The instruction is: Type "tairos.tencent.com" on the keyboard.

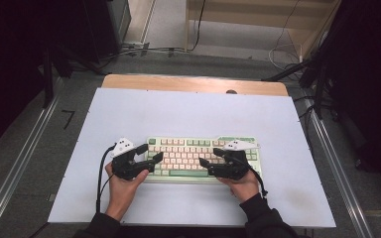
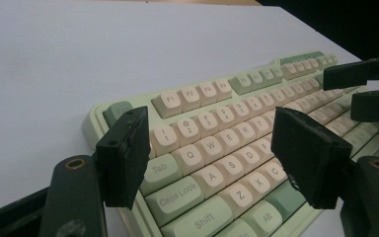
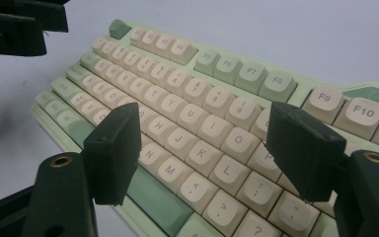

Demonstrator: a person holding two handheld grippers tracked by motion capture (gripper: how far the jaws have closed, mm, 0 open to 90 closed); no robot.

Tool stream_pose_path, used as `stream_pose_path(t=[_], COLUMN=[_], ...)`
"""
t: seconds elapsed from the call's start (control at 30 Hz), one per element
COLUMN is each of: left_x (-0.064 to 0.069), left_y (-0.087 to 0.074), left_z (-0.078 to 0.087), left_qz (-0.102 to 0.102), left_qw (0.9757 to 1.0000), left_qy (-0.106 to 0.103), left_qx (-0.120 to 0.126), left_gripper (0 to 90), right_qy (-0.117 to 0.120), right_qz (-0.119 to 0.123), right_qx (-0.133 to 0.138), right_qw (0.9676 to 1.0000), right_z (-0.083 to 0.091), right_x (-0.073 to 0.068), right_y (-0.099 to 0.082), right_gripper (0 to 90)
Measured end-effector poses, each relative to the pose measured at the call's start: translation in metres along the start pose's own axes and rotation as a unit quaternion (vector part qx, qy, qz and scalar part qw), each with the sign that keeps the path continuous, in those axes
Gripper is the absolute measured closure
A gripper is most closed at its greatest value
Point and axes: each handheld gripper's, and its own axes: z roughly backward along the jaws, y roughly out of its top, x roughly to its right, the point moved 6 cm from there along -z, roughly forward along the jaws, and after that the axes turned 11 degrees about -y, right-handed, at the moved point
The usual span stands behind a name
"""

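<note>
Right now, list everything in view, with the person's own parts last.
keyboard: one, pale green case with cream and green keys, near middle of the mat, between the two hands.
mat: one, pale lilac-white, covering most of the table.
table: one, wooden, its far edge showing beyond the mat.
floor cables: several, dark, on the grey floor beyond the table.
left tongs: one, black, open, above the keyboard's left end.
right tongs: one, black, open, above the keyboard's right half.
hands: two, dark sleeves, at the near edge.
</note>
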Motion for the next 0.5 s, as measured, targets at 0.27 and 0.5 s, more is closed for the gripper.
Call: stream_pose_path(t=[0.27, 0.5], left_x=[0.013, 0.022], left_y=[0.006, 0.005], left_z=[-0.023, -0.041], left_qz=[-0.022, -0.037], left_qw=[0.9994, 0.9975], left_qy=[-0.022, -0.051], left_qx=[-0.013, -0.032], left_gripper=[54.4, 84.3], right_qy=[-0.003, -0.006], right_qz=[-0.004, -0.006], right_qx=[0.002, 0.004], right_qw=[1.0000, 1.0000], right_z=[0.001, 0.003], right_x=[0.002, 0.005], right_y=[0.001, 0.001], right_gripper=[28.6, 29.4])
